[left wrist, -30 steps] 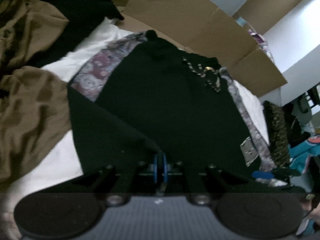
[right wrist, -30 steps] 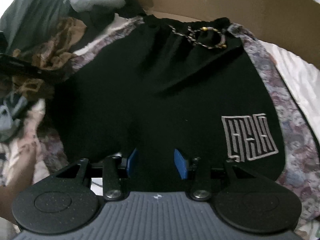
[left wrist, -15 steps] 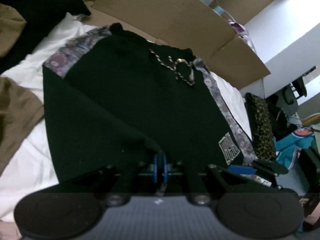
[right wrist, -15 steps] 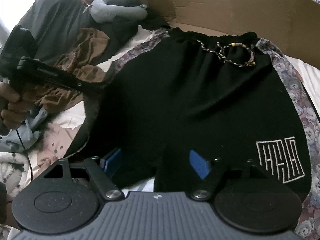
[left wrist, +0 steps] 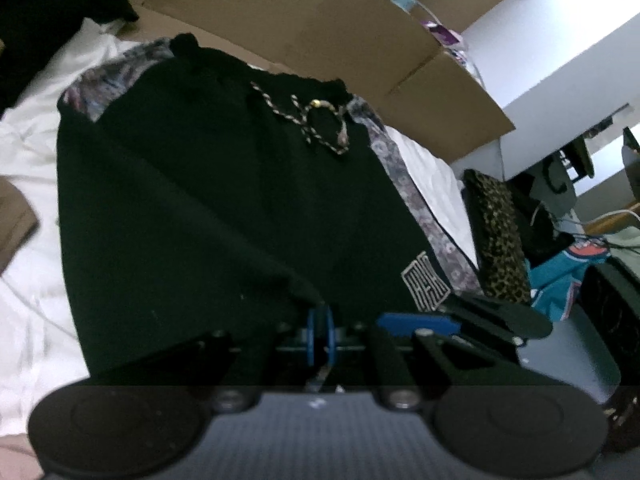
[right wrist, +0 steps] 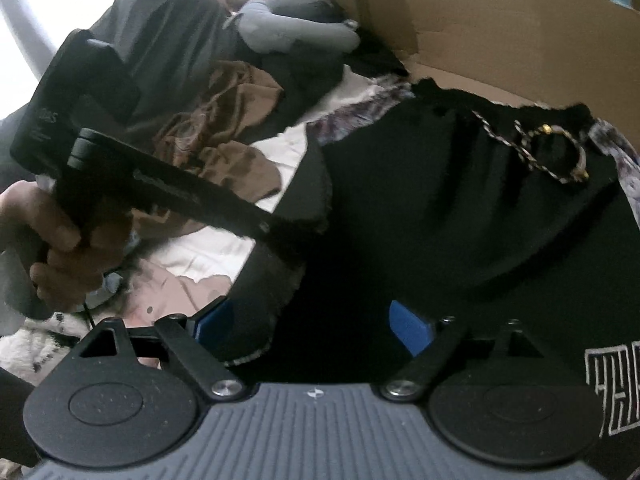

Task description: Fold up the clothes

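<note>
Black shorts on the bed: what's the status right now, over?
Left gripper shut on black shorts, hem lifted. Right gripper open, holding nothing, over the shorts. Brown garment lies beside, not in the way.

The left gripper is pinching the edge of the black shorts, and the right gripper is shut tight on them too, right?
Not quite. The left gripper is pinching the edge of the black shorts, but the right gripper is open, not shut. The right wrist view shows its blue fingers spread wide apart over the shorts, clamping nothing.
</note>
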Motion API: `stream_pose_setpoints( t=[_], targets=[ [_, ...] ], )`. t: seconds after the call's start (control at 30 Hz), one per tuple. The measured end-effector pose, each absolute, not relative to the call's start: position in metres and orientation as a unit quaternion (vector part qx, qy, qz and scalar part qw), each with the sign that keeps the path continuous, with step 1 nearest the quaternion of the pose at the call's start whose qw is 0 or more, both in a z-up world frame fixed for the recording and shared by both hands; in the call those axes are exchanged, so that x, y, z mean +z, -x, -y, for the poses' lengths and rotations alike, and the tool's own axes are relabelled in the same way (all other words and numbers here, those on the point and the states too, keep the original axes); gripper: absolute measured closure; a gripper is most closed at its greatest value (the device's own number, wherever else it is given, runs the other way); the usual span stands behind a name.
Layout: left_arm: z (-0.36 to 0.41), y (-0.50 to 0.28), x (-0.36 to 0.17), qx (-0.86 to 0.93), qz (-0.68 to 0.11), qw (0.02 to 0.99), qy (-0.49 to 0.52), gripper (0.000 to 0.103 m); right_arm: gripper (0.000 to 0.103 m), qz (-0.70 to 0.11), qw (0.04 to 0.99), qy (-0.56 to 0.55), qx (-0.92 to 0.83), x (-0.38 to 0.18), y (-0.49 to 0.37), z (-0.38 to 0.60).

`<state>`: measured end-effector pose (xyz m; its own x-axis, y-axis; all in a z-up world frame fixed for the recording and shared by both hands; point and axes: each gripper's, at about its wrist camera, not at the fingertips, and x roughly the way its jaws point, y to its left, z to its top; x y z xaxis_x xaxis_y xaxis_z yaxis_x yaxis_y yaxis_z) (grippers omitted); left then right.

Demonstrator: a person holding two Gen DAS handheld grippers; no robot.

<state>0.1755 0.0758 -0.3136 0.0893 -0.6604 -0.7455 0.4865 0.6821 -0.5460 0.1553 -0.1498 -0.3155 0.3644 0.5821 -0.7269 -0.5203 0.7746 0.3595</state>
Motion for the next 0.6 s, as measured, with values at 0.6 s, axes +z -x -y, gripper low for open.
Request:
stream_pose_setpoints(
  t=[0.6],
  targets=[
    [-0.058, -0.163, -0.311, -0.418, -0.556, 0.709, 0.117, 0.095, 0.053, -0.462, 0.832, -0.054, 0.303, -0.327, -0.159, 0.119]
  ],
)
